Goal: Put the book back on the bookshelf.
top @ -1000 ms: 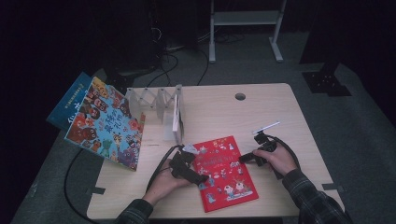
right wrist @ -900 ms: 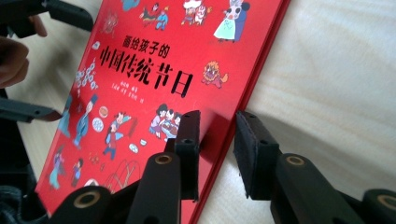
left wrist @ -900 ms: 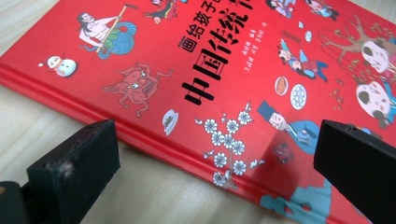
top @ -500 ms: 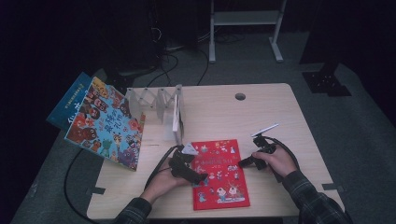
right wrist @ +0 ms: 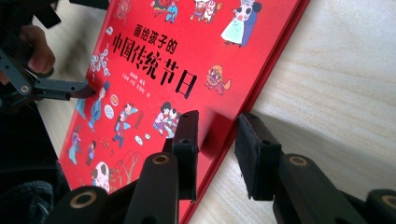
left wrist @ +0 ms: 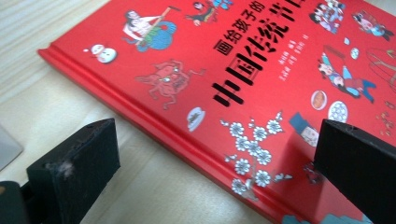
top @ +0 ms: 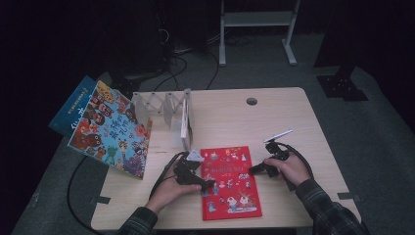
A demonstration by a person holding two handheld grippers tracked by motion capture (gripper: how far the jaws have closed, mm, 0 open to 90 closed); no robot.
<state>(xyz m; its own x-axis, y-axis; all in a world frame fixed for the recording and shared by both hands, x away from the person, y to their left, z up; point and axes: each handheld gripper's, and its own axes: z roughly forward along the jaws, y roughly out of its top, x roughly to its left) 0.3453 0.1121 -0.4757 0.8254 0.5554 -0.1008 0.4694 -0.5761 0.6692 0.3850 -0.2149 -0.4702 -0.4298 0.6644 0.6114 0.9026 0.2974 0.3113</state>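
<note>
The left gripper (top: 203, 185) rests at the left edge of the red book (top: 230, 181), jaws spread wide: in the left gripper view one black jaw sits over the bare wood beside the spine and the other over the cover, pressing nothing. The right gripper (top: 254, 170) sits at the book's right edge with its jaws drawn close together, nearly shut. In the right gripper view they straddle the cover's edge, one pad over the red cover and one over the table, a narrow gap between them. They have just opened a touch, and I cannot tell whether either pad touches the book.

Left of the hands, a large colourful picture book (top: 111, 129) leans tilted, overhanging the table's left edge, with a blue book (top: 73, 108) behind it. A white folding book stand (top: 166, 108) stands behind the left hand, near the red book's top left corner. Bare tabletop (top: 293, 117) lies open behind and to the right of the red book.

The red book lies flat near the front edge, cover up, between the two hands. Its long axis runs from front to back of the table, slightly skewed, with the title's top toward the far side.
</note>
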